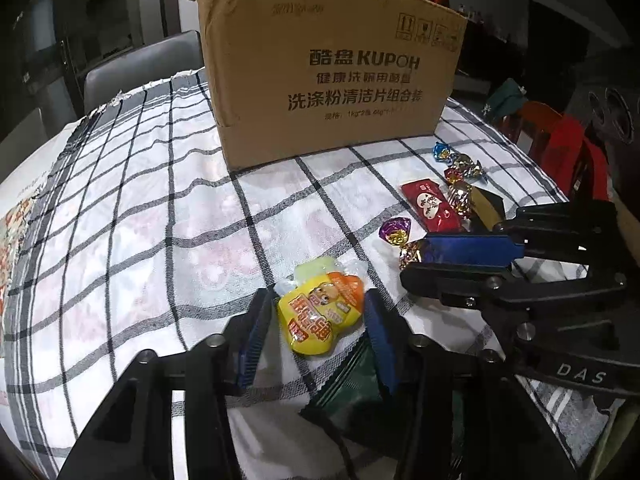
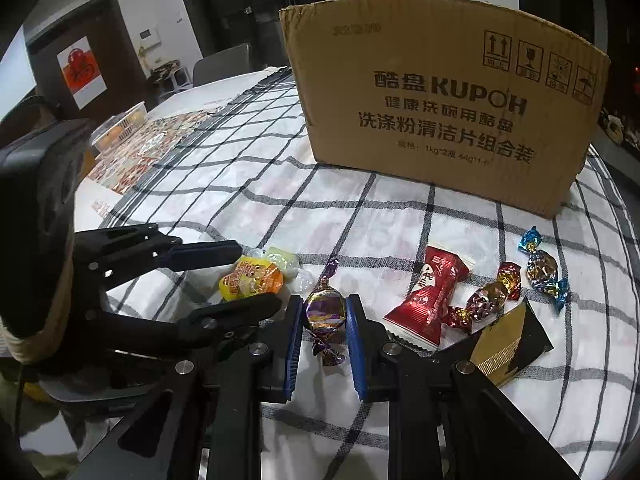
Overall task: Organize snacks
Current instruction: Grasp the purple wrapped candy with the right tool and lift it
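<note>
Straddling the yellow jelly pouch (image 1: 322, 312) low in frame, my left gripper (image 1: 316, 320) stands partly open, untouching, while my right gripper (image 2: 324, 320) pinches the purple candy (image 2: 325, 312) at lower centre; I'd lift both squarely toward the box (image 2: 440, 100) above.

Yellow jelly pouch (image 1: 320, 312) laid flat on the checked cloth, purple foil candy (image 2: 325, 312) beside it, red sachet (image 2: 428, 300) and three more twisted candies (image 2: 540, 268) scattered rightward, cardboard box (image 2: 440, 100) stood upright behind.
</note>
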